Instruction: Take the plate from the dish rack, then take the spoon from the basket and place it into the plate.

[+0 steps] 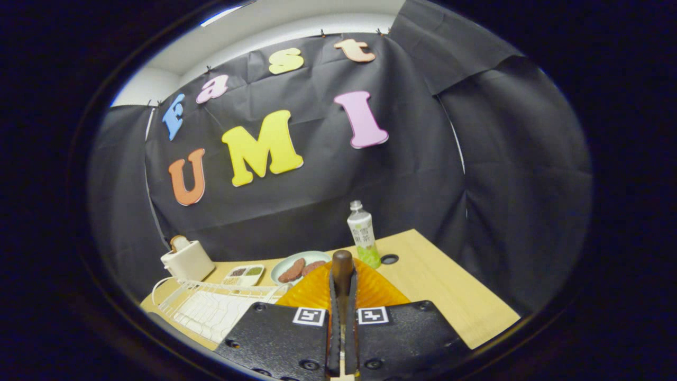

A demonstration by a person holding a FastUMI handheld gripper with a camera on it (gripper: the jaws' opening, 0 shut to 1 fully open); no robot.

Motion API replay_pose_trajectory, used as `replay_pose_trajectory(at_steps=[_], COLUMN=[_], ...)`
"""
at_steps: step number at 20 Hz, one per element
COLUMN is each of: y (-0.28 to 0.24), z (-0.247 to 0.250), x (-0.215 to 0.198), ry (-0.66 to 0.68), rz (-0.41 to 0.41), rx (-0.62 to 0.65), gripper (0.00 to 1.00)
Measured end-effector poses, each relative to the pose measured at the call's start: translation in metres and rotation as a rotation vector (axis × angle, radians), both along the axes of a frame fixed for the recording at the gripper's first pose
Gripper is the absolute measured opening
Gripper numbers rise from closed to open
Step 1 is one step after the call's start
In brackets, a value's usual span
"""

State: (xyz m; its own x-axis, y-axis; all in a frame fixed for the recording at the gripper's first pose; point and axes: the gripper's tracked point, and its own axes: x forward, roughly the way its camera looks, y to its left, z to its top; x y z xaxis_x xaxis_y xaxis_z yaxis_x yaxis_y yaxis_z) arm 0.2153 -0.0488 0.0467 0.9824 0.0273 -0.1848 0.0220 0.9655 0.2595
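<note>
Spoon (342,264) upright between the fingers, brown wooden handle end rising above the fingertips, the rest of it hidden in the narrow gap. Gripper (342,296) nearly closed, both fingers pressed against the spoon's sides, held roughly level and aimed forward over the table toward the booth's back wall. Two square black-and-white marker tags on top of the gripper body, one on each side of the gap.

Plate (317,288), orange and ribbed, directly behind the spoon handle and just beyond the fingertips, rim spreading to both sides of the fingers; whether flat on the table (449,291) or tilted is hard to judge, probably lying low in front of the gripper.

White wire dish rack (211,307) to the left of the gripper, touching or just beside the plate's left edge. Beyond the plate, a pale green dish (285,263) with two brown sausage-shaped pieces. Left of that, a small white divided tray (244,274) with dark and green contents. Farther left, a white boxy holder (188,260) with a brown-tipped item standing in it.

Beyond the plate to the right, a plastic bottle (363,235) with a white cap and green-and-white label carrying printed characters, too small to make out. Beside the bottle, a dark round hole (390,259) in the wooden tabletop.
</note>
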Motion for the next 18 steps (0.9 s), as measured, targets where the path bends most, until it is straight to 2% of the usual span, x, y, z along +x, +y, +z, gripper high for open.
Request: replay_pose_trajectory(at_steps=[4,8,13,18], y=[0.023,0.056,0.098,0.124], z=[0.041,0.055,0.023,-0.024], x=[-0.045,-0.092,-0.137,-0.161], ry=[-0.1,-0.147,-0.139,-0.073], rz=[0.033,0.086,0.104,0.1], rx=[0.011,0.035,0.043,0.114], gripper=[0.09,0.08,0.08,0.08])
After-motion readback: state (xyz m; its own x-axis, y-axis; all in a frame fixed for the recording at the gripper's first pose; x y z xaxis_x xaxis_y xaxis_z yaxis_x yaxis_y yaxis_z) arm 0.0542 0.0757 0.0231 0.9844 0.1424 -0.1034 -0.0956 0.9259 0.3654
